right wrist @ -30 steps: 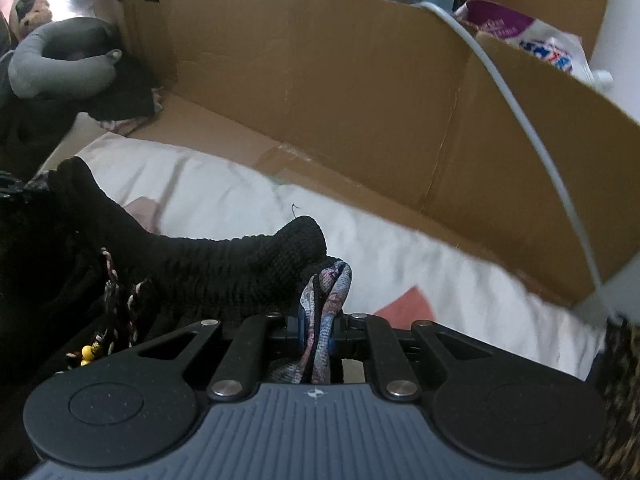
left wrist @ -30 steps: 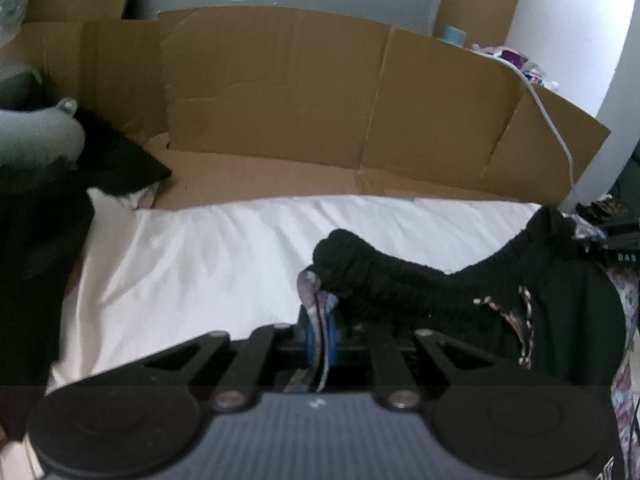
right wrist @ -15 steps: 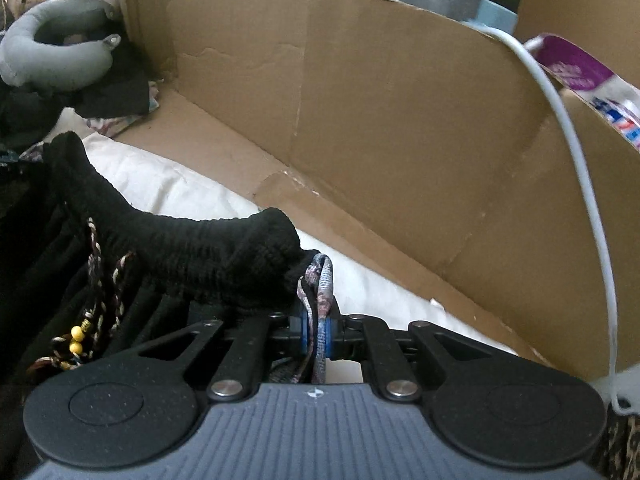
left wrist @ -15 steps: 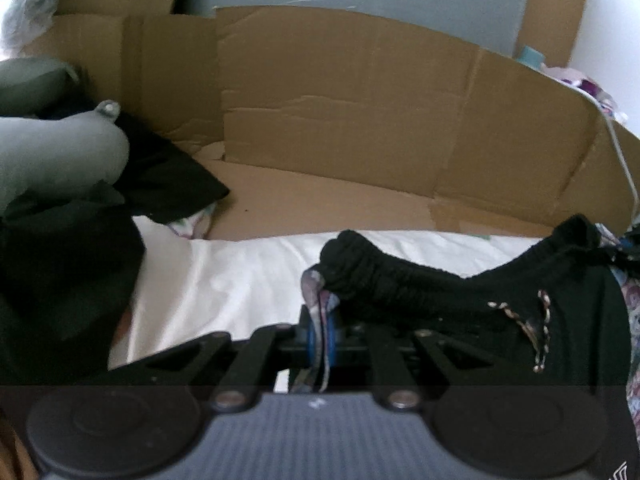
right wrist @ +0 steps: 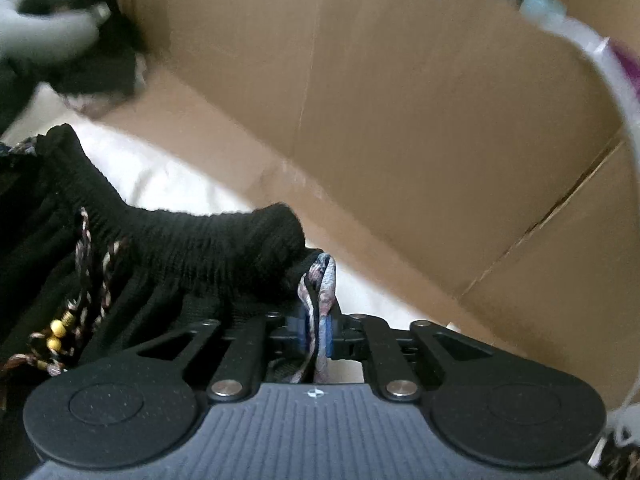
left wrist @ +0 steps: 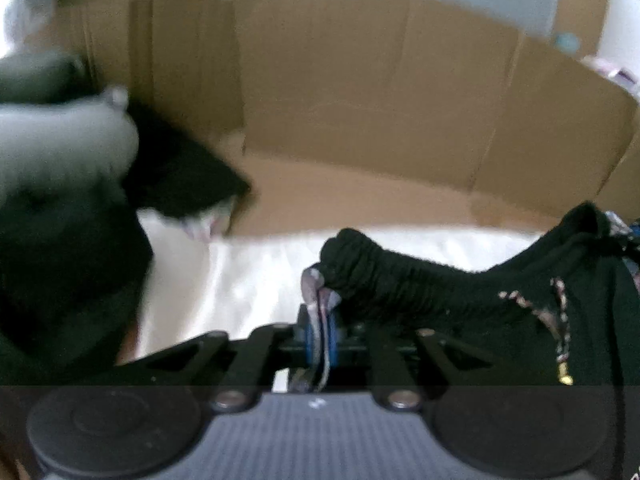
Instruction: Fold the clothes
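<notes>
Work area is enclosed by flattened cardboard walls [left wrist: 360,92]; inside, a white sheet [left wrist: 248,276] is spread, with the black garment [right wrist: 168,248] laid across it. A grey neck pillow [left wrist: 60,136] and dark clothes [left wrist: 72,272] are piled at the left edge.

Garment: black, with a shirred elastic waistband [left wrist: 408,280], a braided drawstring with yellow beads [right wrist: 56,332], and patterned lining visible at both pinched corners.

The waistband is stretched between the left gripper [left wrist: 320,332] and the right gripper [right wrist: 318,332]. Jaws are opening on both, narrow gap; patterned fabric is still sitting between the blue pads.
</notes>
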`<state>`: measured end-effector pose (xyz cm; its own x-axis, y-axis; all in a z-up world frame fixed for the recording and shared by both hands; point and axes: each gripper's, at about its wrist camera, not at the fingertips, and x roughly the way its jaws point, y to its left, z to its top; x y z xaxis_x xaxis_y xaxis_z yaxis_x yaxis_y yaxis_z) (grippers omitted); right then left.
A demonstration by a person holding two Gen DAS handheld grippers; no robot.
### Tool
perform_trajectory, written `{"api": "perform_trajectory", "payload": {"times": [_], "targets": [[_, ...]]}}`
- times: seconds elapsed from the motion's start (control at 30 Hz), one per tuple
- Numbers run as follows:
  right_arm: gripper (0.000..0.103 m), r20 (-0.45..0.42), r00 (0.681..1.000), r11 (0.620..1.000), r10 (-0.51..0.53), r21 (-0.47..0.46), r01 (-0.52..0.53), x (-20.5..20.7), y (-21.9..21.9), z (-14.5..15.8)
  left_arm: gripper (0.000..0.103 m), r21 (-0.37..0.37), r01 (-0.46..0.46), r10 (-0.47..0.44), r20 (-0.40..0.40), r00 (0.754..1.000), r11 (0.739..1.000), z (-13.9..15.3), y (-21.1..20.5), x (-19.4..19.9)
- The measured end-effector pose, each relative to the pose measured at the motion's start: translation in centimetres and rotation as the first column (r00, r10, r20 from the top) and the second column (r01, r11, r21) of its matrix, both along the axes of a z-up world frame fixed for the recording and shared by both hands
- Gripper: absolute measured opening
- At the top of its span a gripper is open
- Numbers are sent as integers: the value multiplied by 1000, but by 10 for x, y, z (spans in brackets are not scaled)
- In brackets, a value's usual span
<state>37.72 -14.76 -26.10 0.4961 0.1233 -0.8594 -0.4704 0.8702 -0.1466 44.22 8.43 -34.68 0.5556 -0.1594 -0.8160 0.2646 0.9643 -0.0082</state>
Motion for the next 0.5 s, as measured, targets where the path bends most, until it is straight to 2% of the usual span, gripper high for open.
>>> {"api": "perform_trajectory", "payload": {"times": [0.07,0.17,0.3,0.5], "targets": [[44,2,999,998,38,-46,-38,-2,4,-14,31,39,-13,14,-24,1000,999,-13,-1,1],[52,25,999,999,41,-17,-41,-4,-5,-18,48,71,-16,16,7,1000,997,-20,4,-6],[54,19,1000,999,-18,33,18,-9,-21,-5,49,64,-45,46,-6,999,997,-15,20,-20],[54,36,995,984,-94,155,88,-47,-46,34,47,83,-52,50,26,998,995,8,36,-51]]}}
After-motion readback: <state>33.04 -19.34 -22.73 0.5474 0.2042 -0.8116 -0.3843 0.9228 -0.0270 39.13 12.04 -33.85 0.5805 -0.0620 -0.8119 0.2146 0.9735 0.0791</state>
